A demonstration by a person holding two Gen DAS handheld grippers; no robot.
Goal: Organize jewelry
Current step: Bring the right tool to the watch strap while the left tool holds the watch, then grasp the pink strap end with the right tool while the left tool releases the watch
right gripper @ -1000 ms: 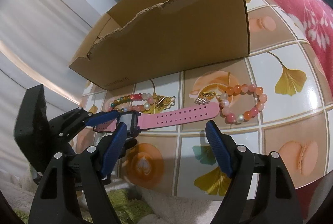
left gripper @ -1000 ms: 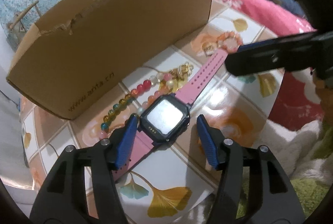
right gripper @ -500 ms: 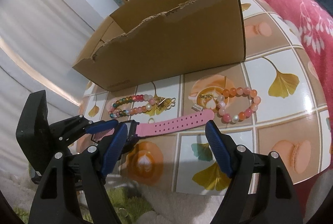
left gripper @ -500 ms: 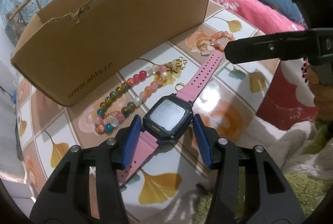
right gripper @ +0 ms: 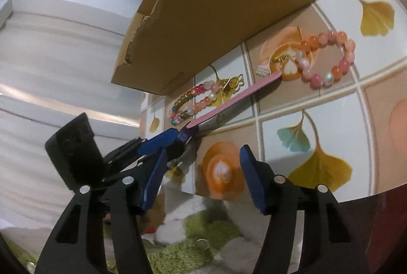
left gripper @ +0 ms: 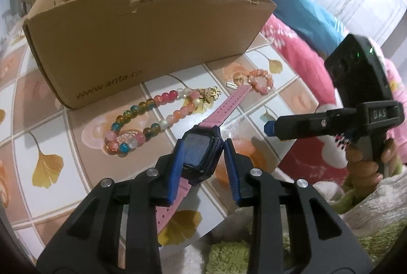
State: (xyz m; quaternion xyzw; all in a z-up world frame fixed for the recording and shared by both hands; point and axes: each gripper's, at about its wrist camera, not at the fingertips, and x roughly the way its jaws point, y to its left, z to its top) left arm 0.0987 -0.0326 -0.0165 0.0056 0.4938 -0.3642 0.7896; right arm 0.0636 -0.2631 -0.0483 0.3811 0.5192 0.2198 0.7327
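My left gripper (left gripper: pixel 202 167) is shut on the dark face of a pink-strapped watch (left gripper: pixel 197 157) and holds it lifted off the table; the strap (right gripper: pixel 236 98) slants down toward the table. A multicoloured bead bracelet (left gripper: pixel 150 118) with a gold charm lies left of the watch. A pink-orange bead bracelet (left gripper: pixel 260 80) lies beyond the strap tip, also in the right wrist view (right gripper: pixel 328 57). My right gripper (right gripper: pixel 203 179) is open and empty at the table's front edge. The open cardboard box (left gripper: pixel 142 45) stands behind the jewelry.
The table (left gripper: pixel 38 136) has a tiled ginkgo-leaf cover. A small silver clasp (left gripper: pixel 231 85) lies by the pink-orange bracelet. Pink and blue bedding (left gripper: pixel 302 19) lies to the right. A green fluffy rug (right gripper: pixel 193 235) is below the table edge.
My left gripper has closed on the watch face and raised it from the table. The right gripper has tilted and dropped toward the table's front edge, still open.
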